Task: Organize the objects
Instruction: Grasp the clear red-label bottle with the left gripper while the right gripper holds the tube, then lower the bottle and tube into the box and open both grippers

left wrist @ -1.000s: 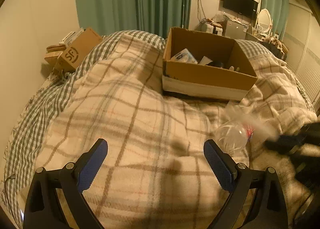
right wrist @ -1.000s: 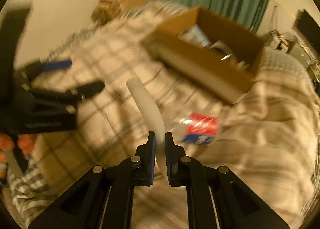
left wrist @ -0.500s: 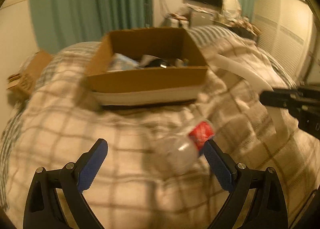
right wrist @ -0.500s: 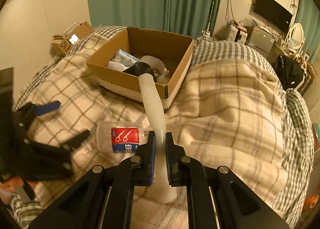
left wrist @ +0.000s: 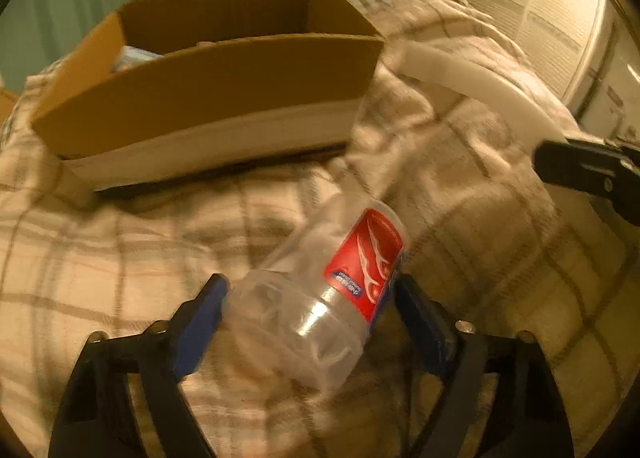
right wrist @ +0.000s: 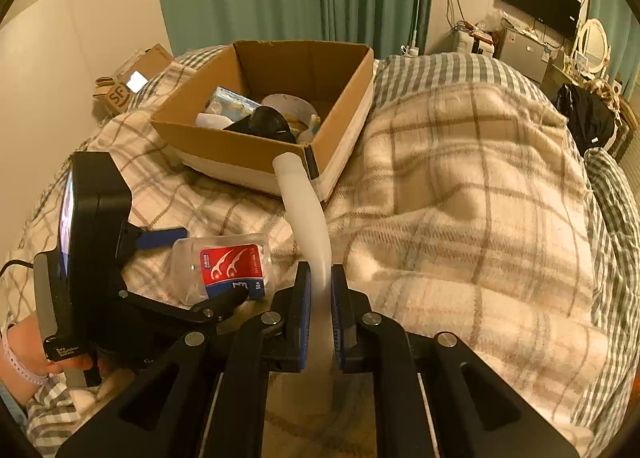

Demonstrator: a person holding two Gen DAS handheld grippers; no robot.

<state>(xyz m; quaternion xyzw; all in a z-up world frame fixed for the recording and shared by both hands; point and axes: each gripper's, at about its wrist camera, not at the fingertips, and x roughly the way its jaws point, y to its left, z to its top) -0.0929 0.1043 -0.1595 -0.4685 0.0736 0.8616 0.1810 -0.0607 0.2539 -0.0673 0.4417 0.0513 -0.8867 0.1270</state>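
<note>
On the plaid blanket [right wrist: 472,186] of the bed, a clear floss-pick jar [left wrist: 320,298] with a red label lies on its side between the spread blue pads of the left tongs [left wrist: 308,318], which are released around it. The right tongs [right wrist: 319,310] are clenched on a curved white strip [right wrist: 308,214] whose far end reaches toward the cardboard box [right wrist: 256,150] holding assorted items.
</note>
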